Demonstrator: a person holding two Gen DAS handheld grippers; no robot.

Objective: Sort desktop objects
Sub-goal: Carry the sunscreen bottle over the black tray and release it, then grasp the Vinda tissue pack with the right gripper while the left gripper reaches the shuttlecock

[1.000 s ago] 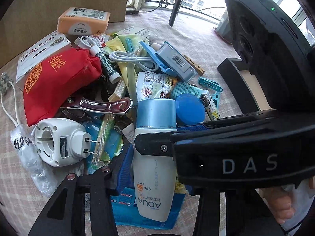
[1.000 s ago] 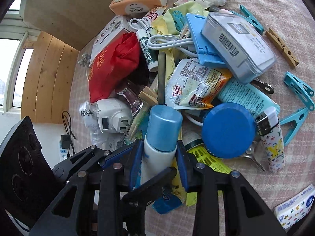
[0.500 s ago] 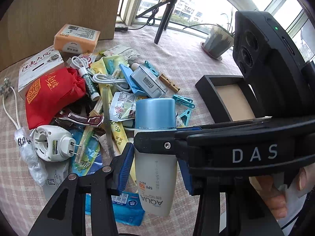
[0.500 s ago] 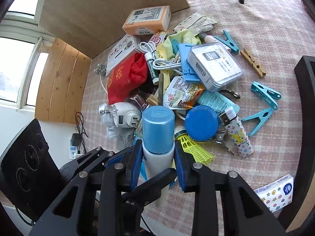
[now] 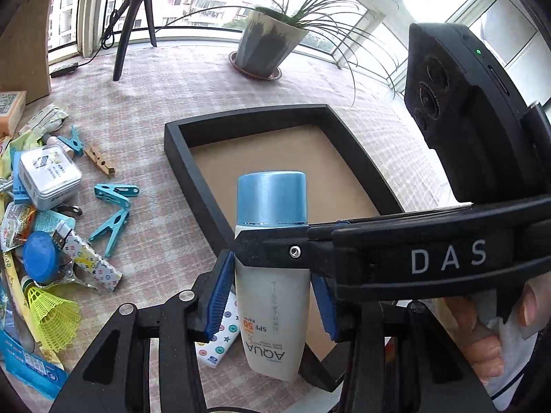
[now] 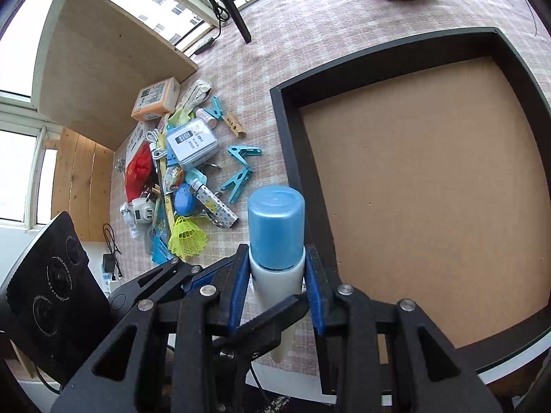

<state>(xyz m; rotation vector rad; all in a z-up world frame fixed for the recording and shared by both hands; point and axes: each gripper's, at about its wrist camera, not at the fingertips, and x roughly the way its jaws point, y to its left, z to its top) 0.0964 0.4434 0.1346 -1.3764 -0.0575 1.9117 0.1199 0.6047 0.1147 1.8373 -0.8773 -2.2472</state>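
Observation:
A white sunscreen bottle (image 5: 272, 285) with a blue cap is held in the air over the near-left edge of the black tray (image 5: 179, 151). My left gripper (image 5: 272, 296) is shut on its body. My right gripper (image 6: 277, 285) is shut on it just below the cap (image 6: 276, 223), crossing in front of the left wrist view. The tray (image 6: 286, 130) has a bare brown floor. The pile of desktop objects (image 6: 179, 172) lies to the left of the tray.
A potted plant (image 5: 268, 44) and a tripod (image 5: 132, 24) stand at the far side. Blue clips (image 5: 113, 206), a tin box (image 5: 48, 175), a yellow shuttlecock (image 5: 51, 309) and a tissue pack (image 5: 220, 337) lie left of the tray.
Both grippers have lifted the sunscreen bottle off the pile and carried it right, to the tray's edge. The pile now lies far to the left.

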